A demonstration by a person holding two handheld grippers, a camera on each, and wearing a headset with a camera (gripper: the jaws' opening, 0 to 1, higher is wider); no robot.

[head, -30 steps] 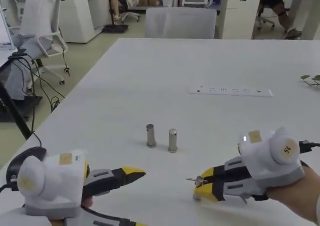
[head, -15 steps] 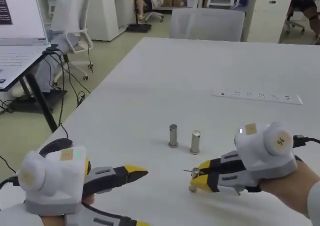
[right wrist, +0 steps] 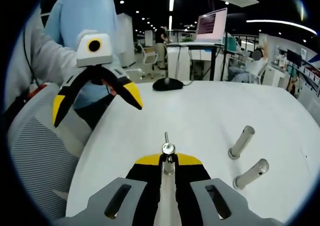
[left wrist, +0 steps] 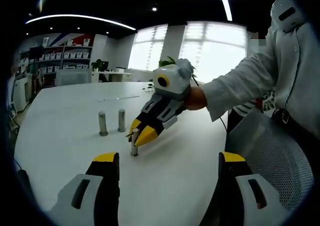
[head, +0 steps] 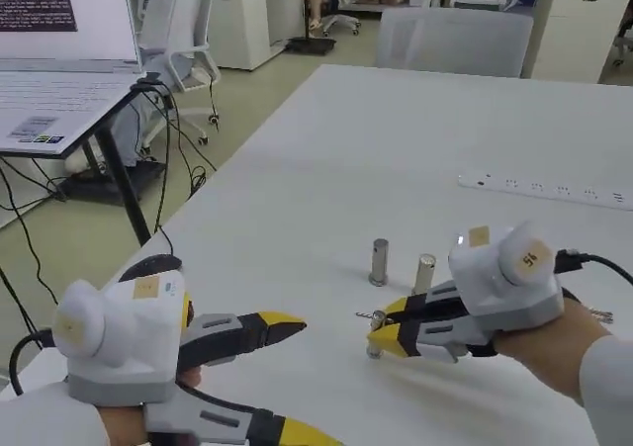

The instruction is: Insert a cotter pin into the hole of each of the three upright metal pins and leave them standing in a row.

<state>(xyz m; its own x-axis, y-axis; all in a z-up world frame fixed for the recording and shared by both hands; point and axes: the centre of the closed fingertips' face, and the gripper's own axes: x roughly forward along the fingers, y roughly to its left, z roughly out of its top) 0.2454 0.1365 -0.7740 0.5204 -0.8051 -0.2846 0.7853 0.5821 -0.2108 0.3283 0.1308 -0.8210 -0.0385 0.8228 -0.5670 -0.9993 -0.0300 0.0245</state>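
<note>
Worktable, white, flat-topped (head: 297, 169), carrying the task pieces towards its near edge. Left standing silver cylindrical metal pin (head: 379, 261) and right standing silver cylindrical metal pin (head: 424, 273), as placed in the head view: both upright, close beside each other but apart, free of either tool. Third silver cylindrical metal pin (left wrist: 134, 148): upright, near the standing pair on the person's side, foot at the tabletop; whether it bears on the surface cannot be told. Right gripper (head: 381, 335), yellow-tipped, white-bodied: jaws clenched on the upper end of the third pin. Thin wire cotter pin (right wrist: 166, 137): juts sideways from the top of the held pin, pointing away from the right gripper's jaws and towards the left gripper; whether it passes through the hole cannot be told. Left gripper (head: 297, 377), same make: jaws spread wide, grasping nothing, well apart from all three pins. White power strip (head: 544, 189): lying flat farther back on the table.
</note>
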